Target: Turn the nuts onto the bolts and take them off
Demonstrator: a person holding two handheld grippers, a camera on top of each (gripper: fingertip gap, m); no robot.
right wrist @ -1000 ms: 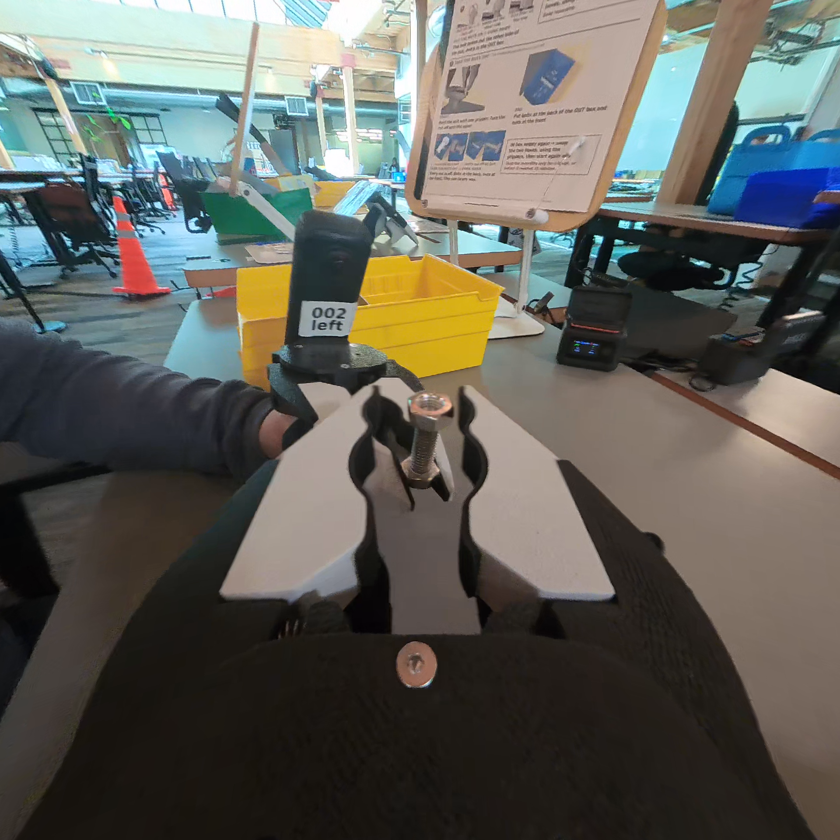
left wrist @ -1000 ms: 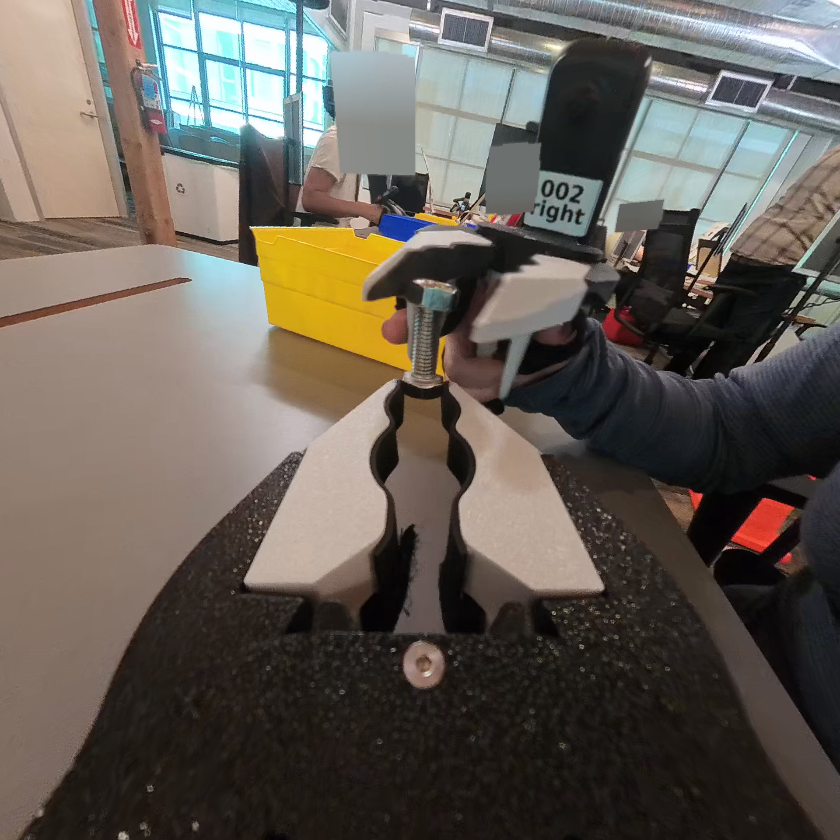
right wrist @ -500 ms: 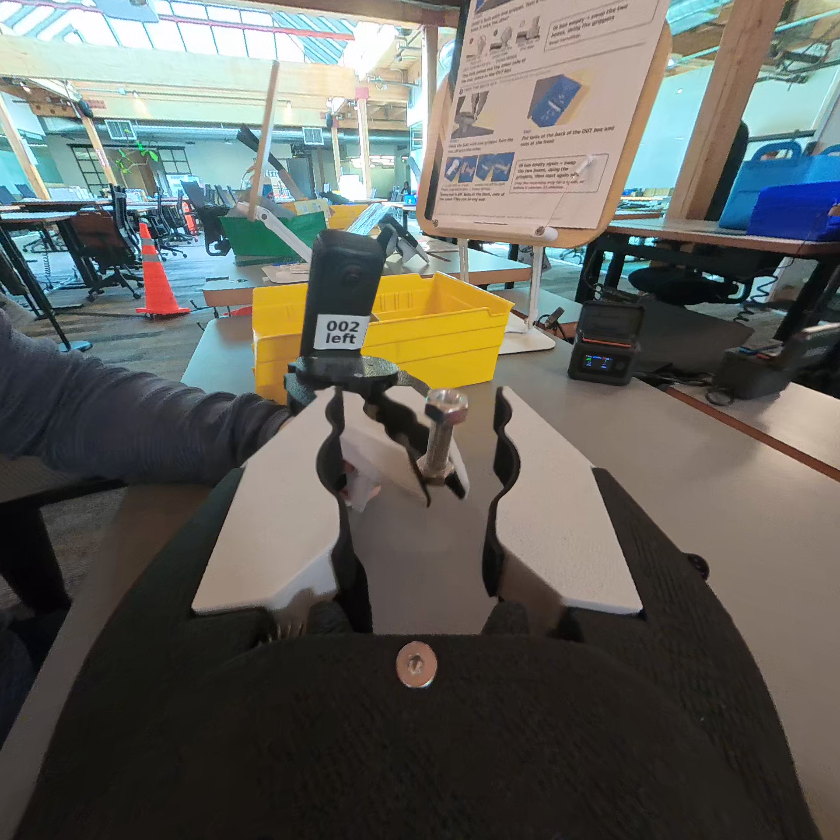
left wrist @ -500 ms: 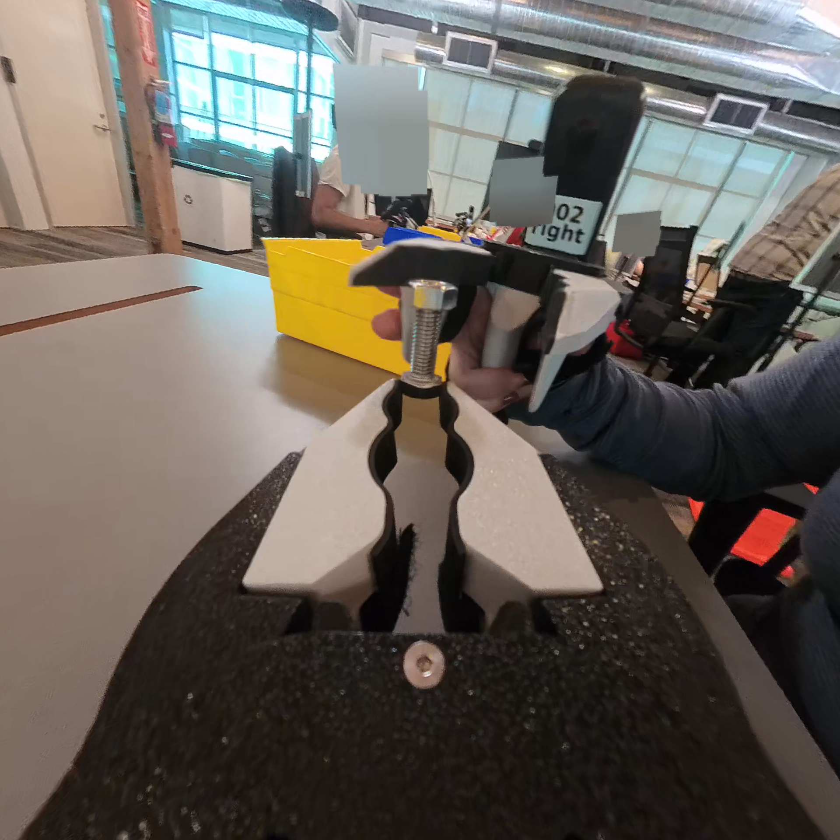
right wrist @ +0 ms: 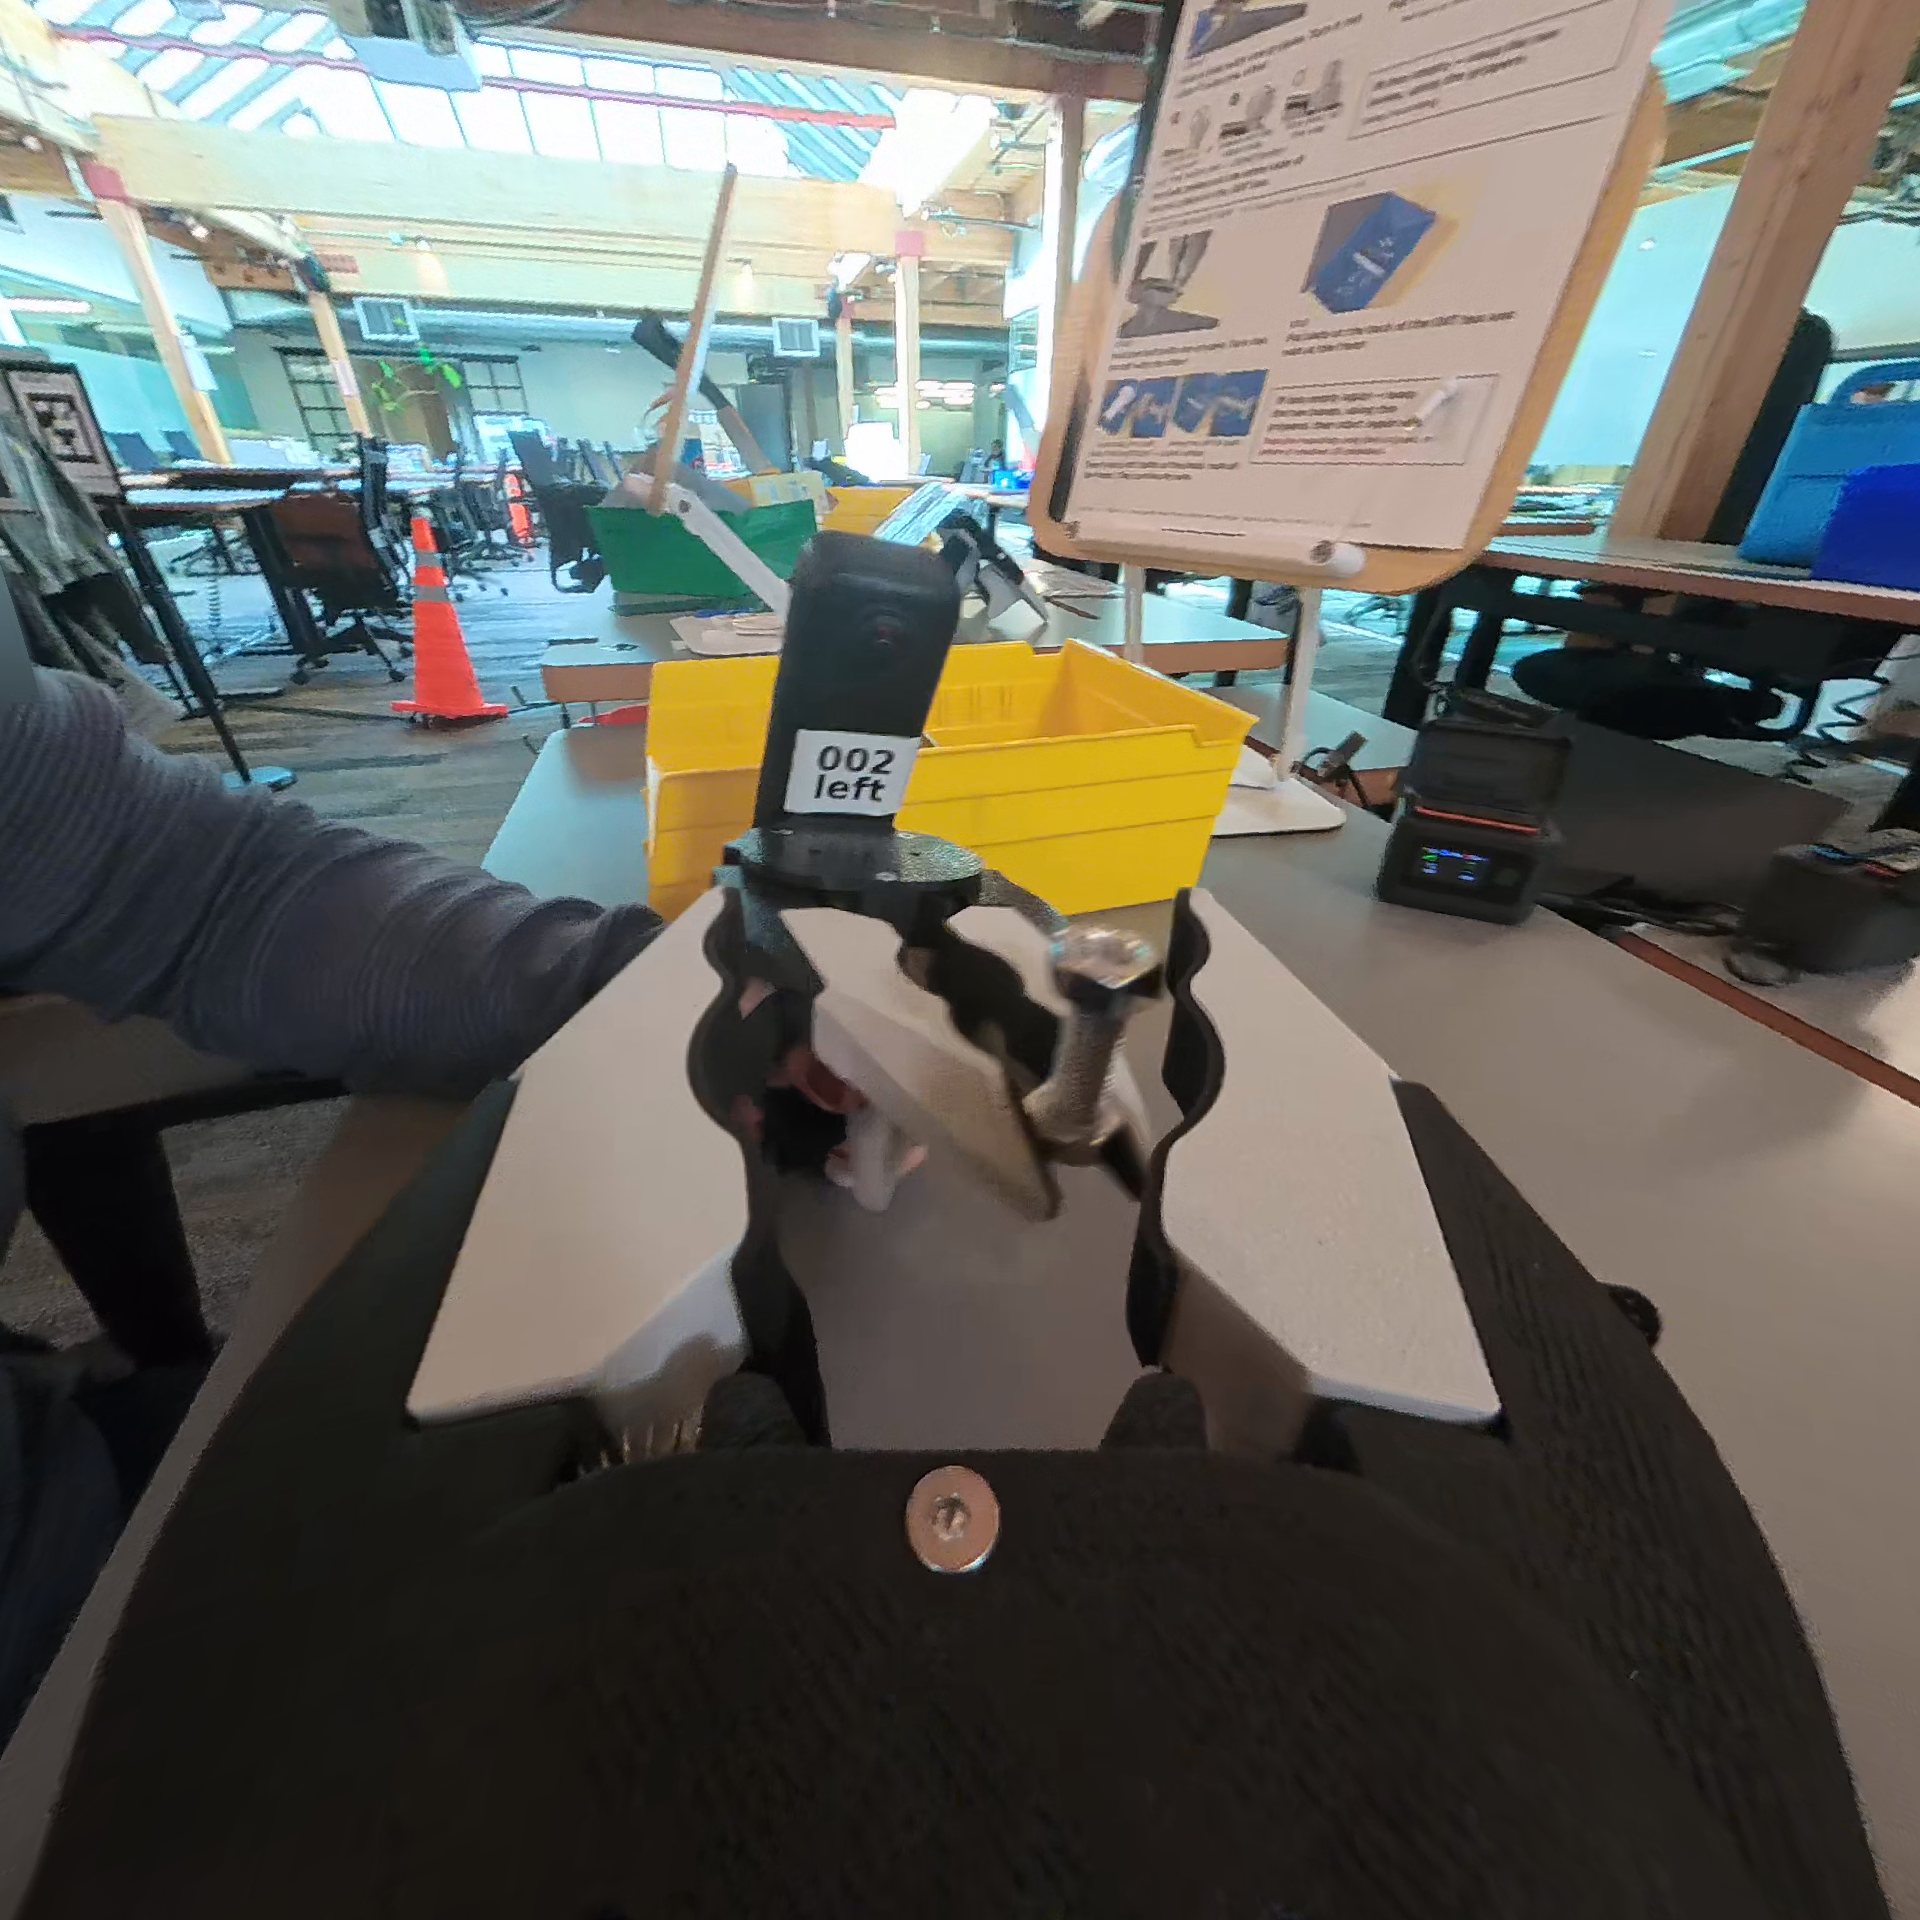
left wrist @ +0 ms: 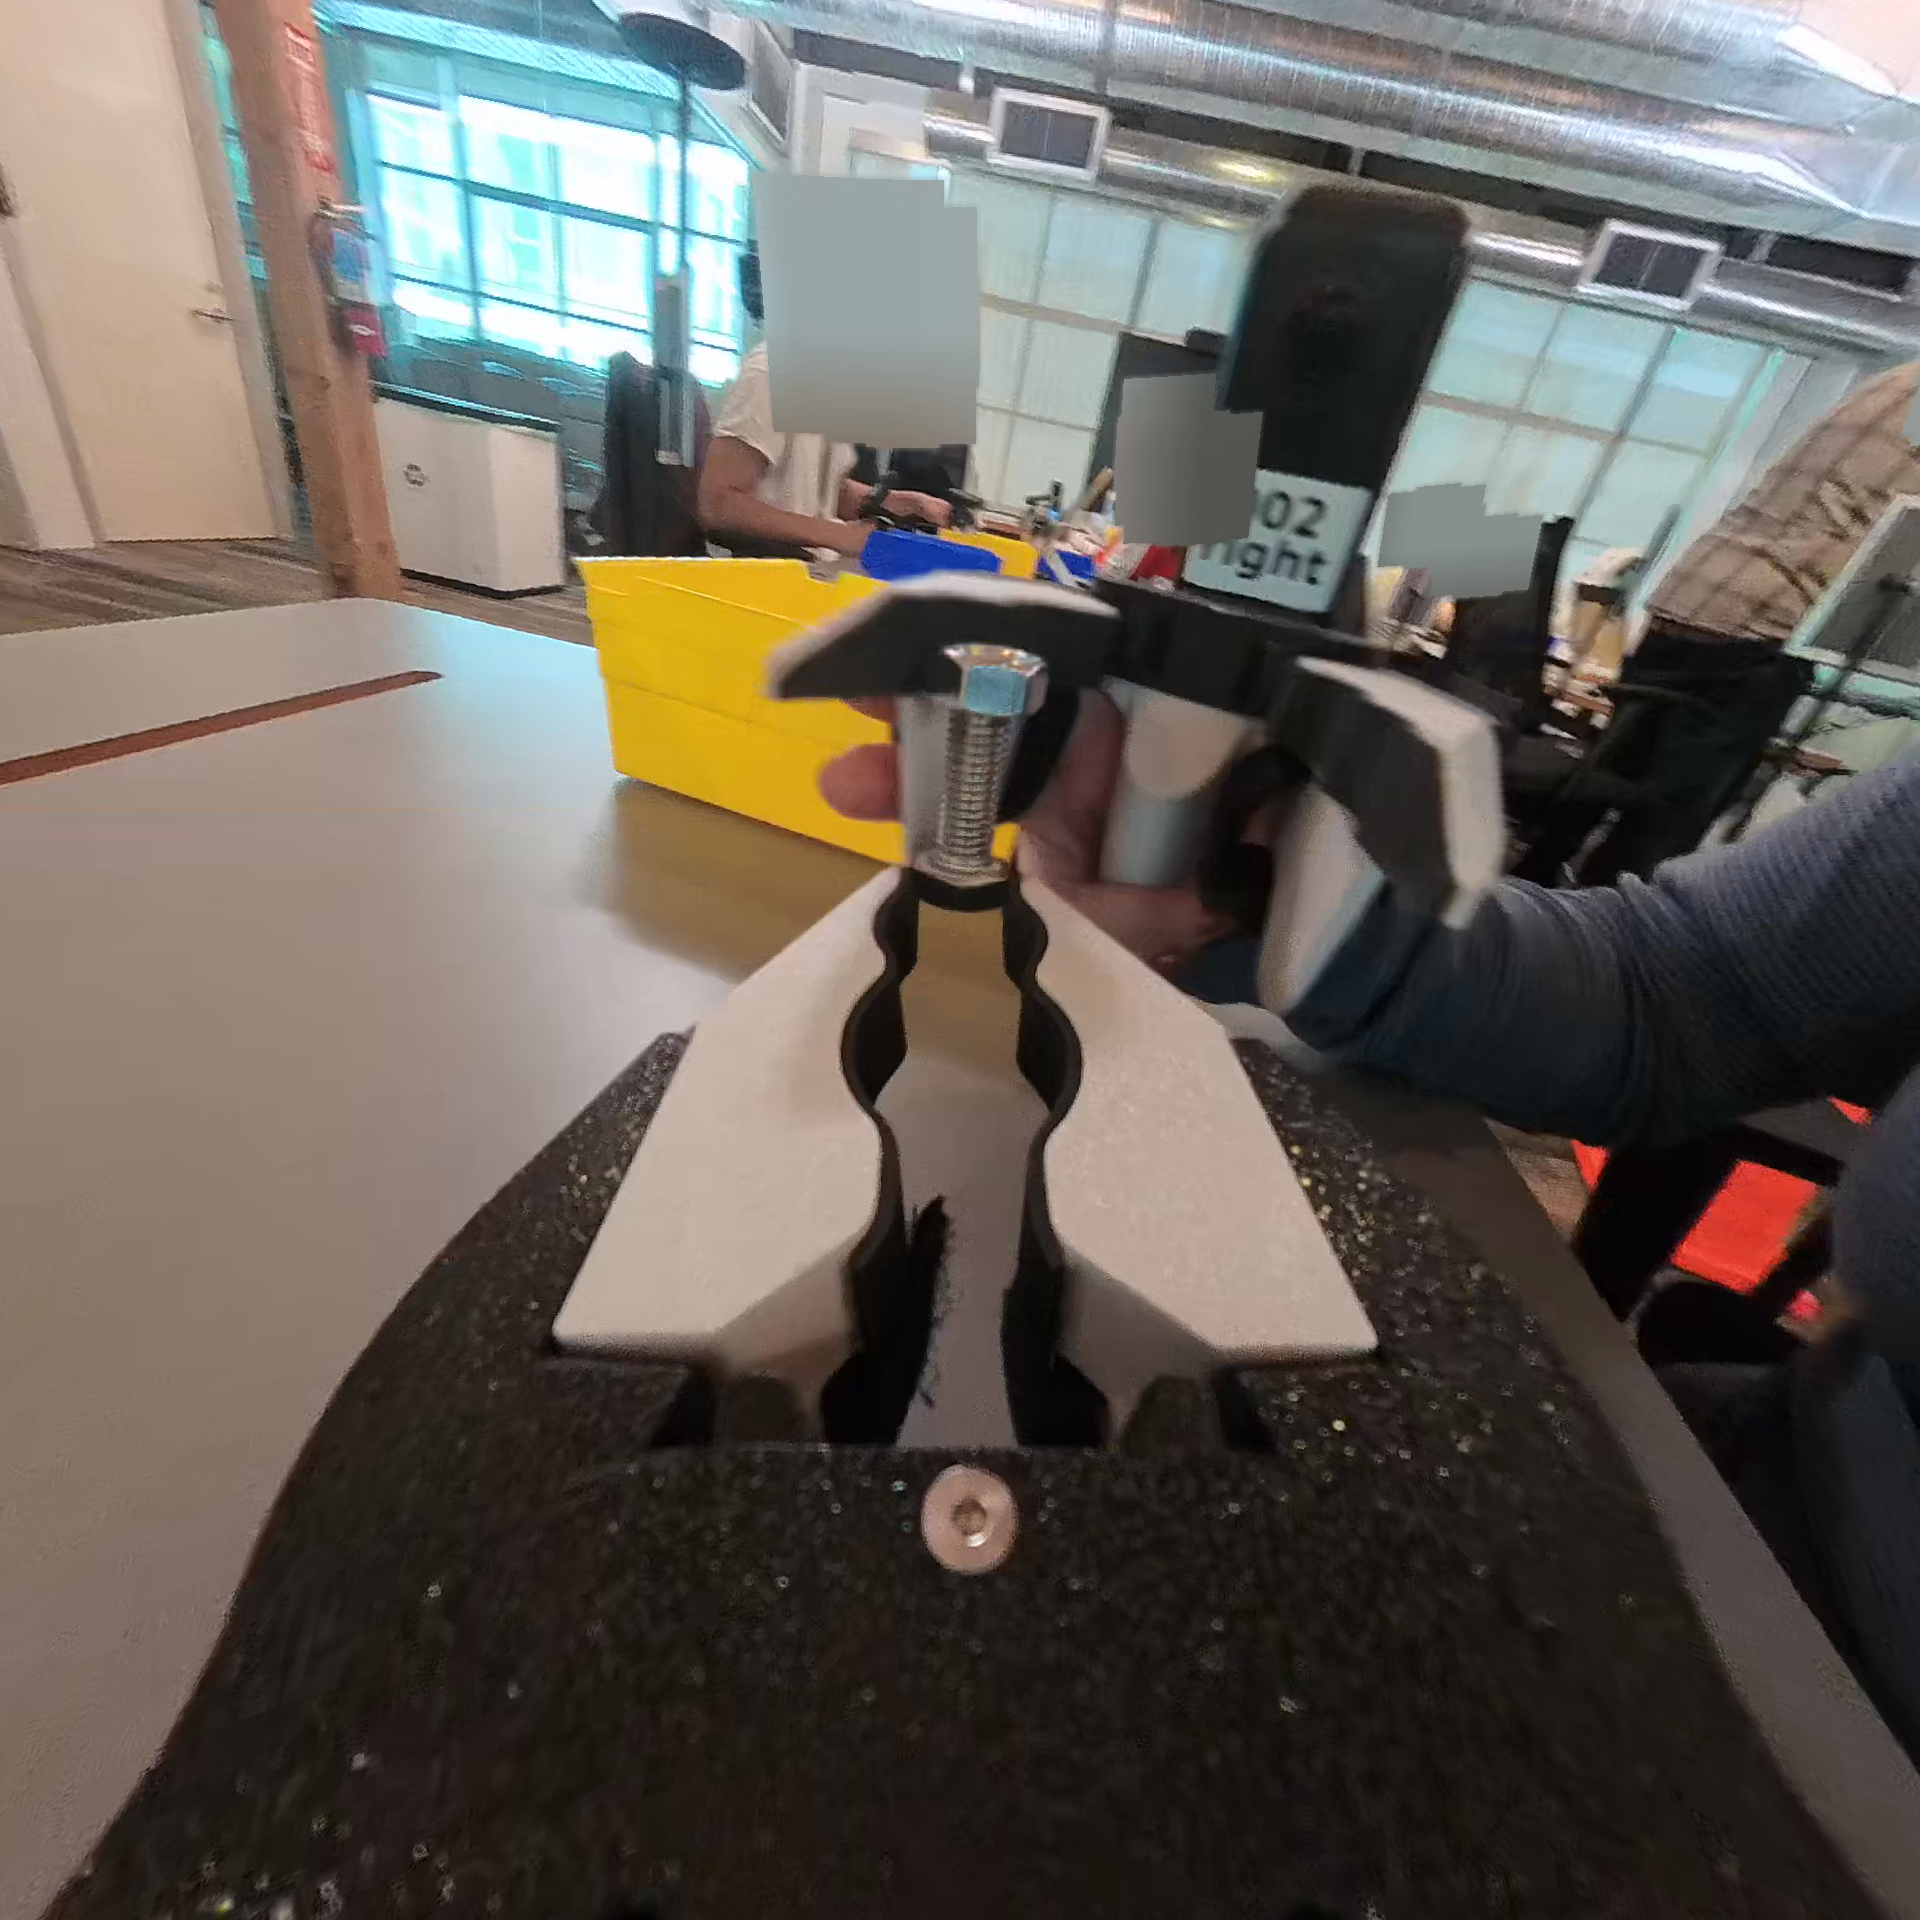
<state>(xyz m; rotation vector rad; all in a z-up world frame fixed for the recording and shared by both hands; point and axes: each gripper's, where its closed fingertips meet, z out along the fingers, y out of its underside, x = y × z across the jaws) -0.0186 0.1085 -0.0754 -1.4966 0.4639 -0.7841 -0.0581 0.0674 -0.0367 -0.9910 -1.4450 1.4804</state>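
Gripping the nut [left wrist: 958, 891] at its tips, left gripper [left wrist: 958, 914] is nearly closed; bolt [left wrist: 971, 769] stands head-up from the nut, above the table [left wrist: 312, 935]. Right gripper [right wrist: 961, 1049]: fingers wide apart, empty. A second ago they closed round the bolt head; now they flank it without touching, apparently re-setting for another turn. Bolt leans right in the right wrist view. Writing: white labels on both camera mounts, an instruction board [right wrist: 1340, 270] behind the yellow bin [right wrist: 1039, 769]; content not recorded.
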